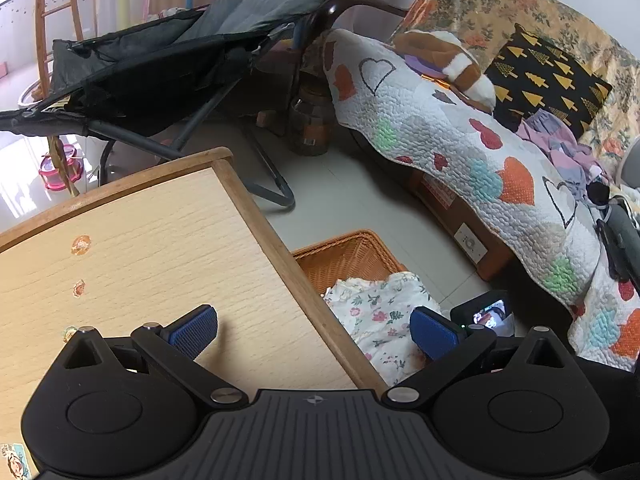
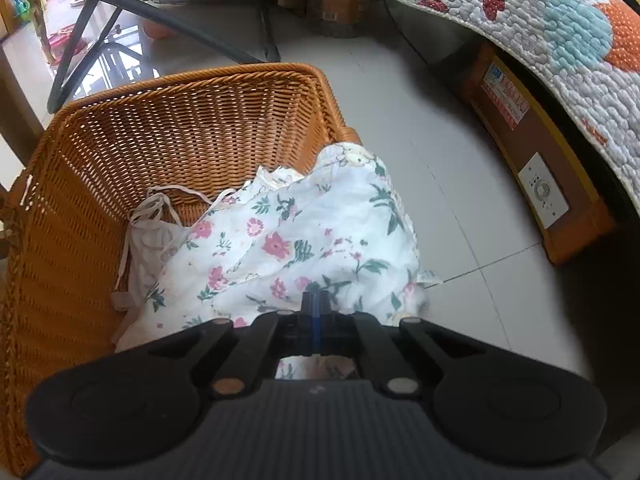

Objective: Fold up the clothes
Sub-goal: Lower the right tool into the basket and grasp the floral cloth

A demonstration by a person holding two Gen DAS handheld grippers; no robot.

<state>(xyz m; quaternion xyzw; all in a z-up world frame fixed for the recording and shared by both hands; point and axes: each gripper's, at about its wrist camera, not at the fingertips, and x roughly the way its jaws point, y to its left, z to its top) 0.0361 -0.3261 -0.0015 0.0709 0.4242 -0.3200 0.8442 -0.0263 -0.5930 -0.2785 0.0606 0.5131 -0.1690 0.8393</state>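
Note:
A white garment with pink flowers and green leaves [image 2: 288, 240] lies heaped in an orange wicker basket [image 2: 168, 128] on the floor and spills over its right rim. My right gripper [image 2: 316, 300] is shut, its blue pads pressed together on a fold of that floral cloth at the near edge. In the left wrist view the same floral garment [image 1: 376, 312] and basket [image 1: 344, 252] show past the table's edge. My left gripper [image 1: 316, 332] hangs open over the wooden table [image 1: 140, 240] corner, nothing between its blue pads.
A dark folding chair [image 1: 160, 60] stands behind the table. A sofa under a quilted heart-pattern blanket [image 1: 460, 140] runs along the right, with a black cushion [image 1: 548, 80] and crumpled purple clothes [image 1: 560, 144]. A wooden base with a white dial panel [image 2: 542, 194] borders the tiled floor.

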